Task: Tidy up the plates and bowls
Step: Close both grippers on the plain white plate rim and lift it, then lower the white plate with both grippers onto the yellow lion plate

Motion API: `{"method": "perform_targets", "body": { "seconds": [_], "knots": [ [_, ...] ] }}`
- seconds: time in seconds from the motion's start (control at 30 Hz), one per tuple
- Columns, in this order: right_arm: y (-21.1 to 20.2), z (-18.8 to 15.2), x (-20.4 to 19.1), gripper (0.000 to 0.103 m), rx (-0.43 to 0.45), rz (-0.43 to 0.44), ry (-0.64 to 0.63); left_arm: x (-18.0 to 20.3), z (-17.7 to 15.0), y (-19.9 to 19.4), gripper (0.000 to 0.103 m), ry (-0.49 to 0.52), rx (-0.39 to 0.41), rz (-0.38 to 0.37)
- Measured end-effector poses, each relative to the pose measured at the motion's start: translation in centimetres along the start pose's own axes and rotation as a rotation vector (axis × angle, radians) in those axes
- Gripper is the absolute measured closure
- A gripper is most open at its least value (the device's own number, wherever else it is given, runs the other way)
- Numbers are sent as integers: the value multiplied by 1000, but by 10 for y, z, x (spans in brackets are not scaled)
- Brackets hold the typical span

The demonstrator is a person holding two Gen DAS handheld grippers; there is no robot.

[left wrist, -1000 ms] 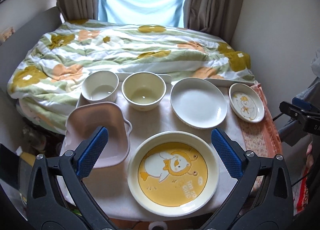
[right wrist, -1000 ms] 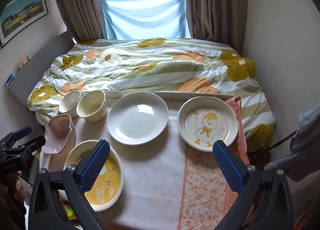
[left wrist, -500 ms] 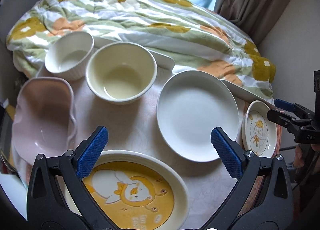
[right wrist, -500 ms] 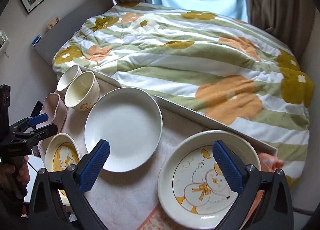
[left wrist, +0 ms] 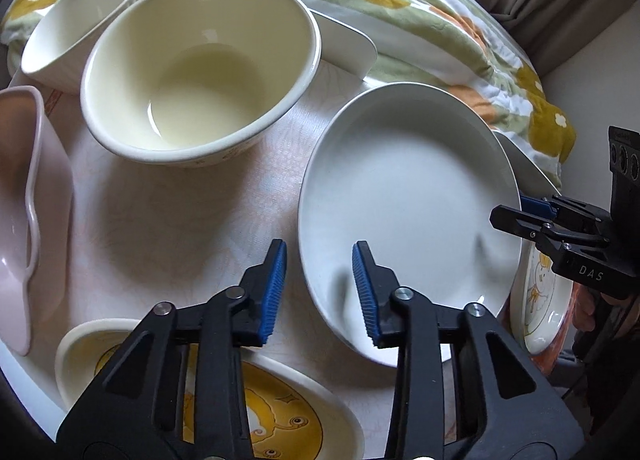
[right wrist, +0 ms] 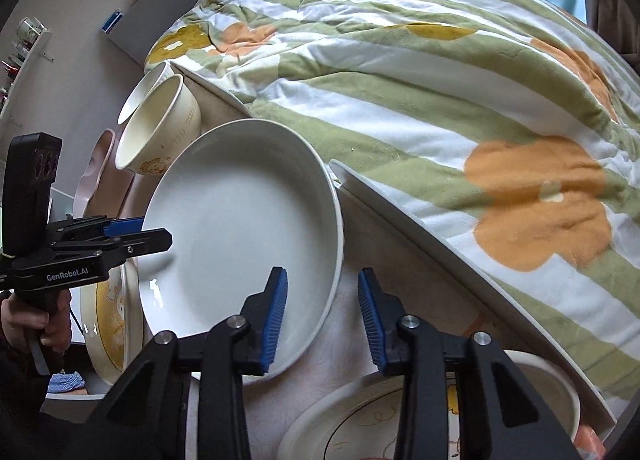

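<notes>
Fingers of both our left gripper and right gripper straddle opposite rims of the white plate mid-table, parted and not yet clamped, so we judge nothing stacked so far.

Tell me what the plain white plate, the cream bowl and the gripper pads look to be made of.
White plate: likely glazed ceramic, smooth with soft window glare; melamine is possible. Cream bowl: probably glazed ceramic too, glossy inside with a thick rolled rim. Gripper pads: blue, matte and finely ribbed, which suggests rubber or soft plastic.
</notes>
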State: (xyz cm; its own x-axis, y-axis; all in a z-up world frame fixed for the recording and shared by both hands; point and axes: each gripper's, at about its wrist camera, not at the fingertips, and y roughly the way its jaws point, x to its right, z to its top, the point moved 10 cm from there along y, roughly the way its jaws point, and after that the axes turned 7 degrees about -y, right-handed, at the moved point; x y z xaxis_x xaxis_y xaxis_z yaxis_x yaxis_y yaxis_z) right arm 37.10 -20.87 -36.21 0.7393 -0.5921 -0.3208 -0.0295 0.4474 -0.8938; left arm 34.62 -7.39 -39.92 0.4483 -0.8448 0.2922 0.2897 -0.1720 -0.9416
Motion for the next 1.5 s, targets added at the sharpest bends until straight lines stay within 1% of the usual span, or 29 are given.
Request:
{"method": "perform_targets", "body": {
  "seconds": [0.03, 0.07, 0.1, 0.13, 0.17, 0.43, 0.57, 0.73, 0.97, 1.23, 1.37, 1.5],
  "knots": [
    [2, -1, 0, 75, -6, 2, -5, 0, 0, 2, 78, -2, -3, -2],
    [3, -1, 1, 77, -9, 5, -9, 0, -1, 3, 83, -3, -5, -1],
    [5, -2, 2, 82, -10, 9, -13, 0, -1, 5, 86, -4, -7, 3],
    [5, -2, 1, 87, -11, 13, -15, 0, -1, 4, 86, -5, -1, 6],
    [6, -3, 1, 87, -11, 17, -15, 1, -1, 5, 86, -5, 0, 9],
    [4, -3, -1, 88, 7, -7, -29, 3, -1, 0, 86, 21, 22, 58],
    [0, -4, -3, 88, 19, -7, -27, 6, -3, -7, 86, 28, 41, 70],
    [-9, -3, -7, 88, 39, -16, -24, 9, -3, -22, 86, 42, 65, 71],
    [-30, 1, -17, 88, 77, -38, -22, 12, -4, -52, 86, 57, 107, 50],
    [-63, -4, -52, 88, 125, -69, -2, 7, -17, -106, 86, 97, 167, 8],
    [-76, -11, -81, 88, 152, -90, 21, -9, -28, -131, 86, 141, 187, -7],
    [-79, -22, -116, 88, 178, -114, 72, -34, -38, -149, 86, 203, 184, -16]
  ]
}}
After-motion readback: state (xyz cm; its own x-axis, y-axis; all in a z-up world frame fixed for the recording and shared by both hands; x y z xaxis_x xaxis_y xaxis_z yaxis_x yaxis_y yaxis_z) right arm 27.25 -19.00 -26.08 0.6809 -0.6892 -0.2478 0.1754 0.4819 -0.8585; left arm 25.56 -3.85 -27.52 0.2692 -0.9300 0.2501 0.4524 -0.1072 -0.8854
